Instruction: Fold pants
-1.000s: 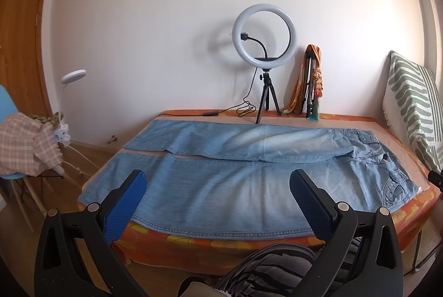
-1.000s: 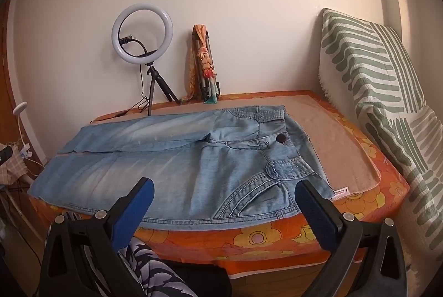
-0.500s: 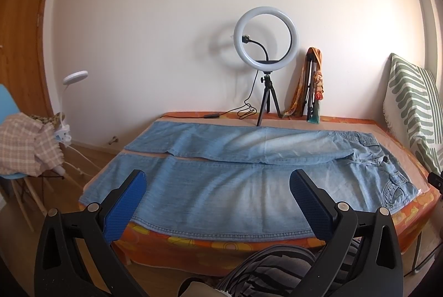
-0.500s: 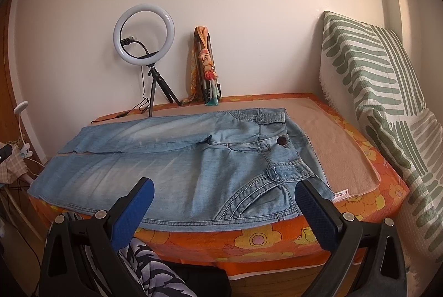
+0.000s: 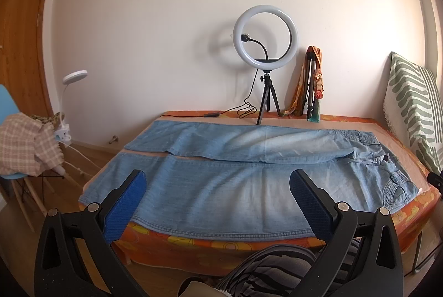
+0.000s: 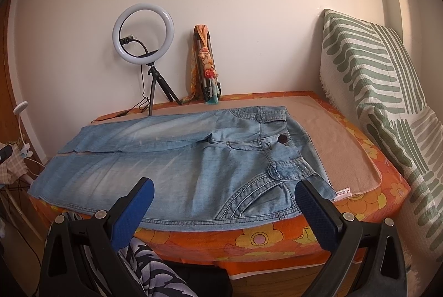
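Left wrist view: the pale blue denim pants (image 5: 249, 172) are laid flat on the bed with the orange flowered cover (image 5: 210, 243), long axis running left to right across the view, hems at left, waistband at right. The left claw (image 5: 217, 196) is held wide open, empty, short of the near leg's edge and clear of the cloth.

Right wrist view: the waistband end with its dark button (image 6: 282, 140) and curved pocket seams is seen nearest. The right claw (image 6: 224, 204) is likewise spread open, holding nothing, just before the near edge. The waistband is judged nearer the right claw, the hems nearer the left.
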`<state>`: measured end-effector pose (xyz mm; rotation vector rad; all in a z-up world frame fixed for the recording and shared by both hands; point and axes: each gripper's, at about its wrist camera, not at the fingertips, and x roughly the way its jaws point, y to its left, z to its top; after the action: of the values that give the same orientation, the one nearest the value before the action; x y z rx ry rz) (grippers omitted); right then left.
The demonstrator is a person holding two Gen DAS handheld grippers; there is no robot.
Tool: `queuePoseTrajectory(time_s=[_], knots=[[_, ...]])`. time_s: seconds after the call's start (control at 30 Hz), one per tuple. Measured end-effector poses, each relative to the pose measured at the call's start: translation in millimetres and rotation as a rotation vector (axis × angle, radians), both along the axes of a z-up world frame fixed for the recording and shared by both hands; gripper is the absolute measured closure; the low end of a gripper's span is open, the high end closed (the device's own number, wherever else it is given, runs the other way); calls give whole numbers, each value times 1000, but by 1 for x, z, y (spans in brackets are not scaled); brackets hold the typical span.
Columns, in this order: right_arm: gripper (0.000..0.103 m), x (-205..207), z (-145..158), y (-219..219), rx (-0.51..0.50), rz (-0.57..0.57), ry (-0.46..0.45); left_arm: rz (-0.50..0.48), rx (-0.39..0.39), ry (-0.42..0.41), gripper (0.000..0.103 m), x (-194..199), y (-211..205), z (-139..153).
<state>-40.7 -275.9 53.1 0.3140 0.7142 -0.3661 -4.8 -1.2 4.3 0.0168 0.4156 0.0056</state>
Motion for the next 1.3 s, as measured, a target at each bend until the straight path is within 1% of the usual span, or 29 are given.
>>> queuePoseTrajectory(time_s=[0.3, 1.3], knots=[[0, 0, 1, -1, -3, -2, -3, 2, 0, 5, 0, 1, 2, -3], [0, 2, 10, 7, -61, -18, -14, 20, -4, 11, 0, 1, 6, -2]])
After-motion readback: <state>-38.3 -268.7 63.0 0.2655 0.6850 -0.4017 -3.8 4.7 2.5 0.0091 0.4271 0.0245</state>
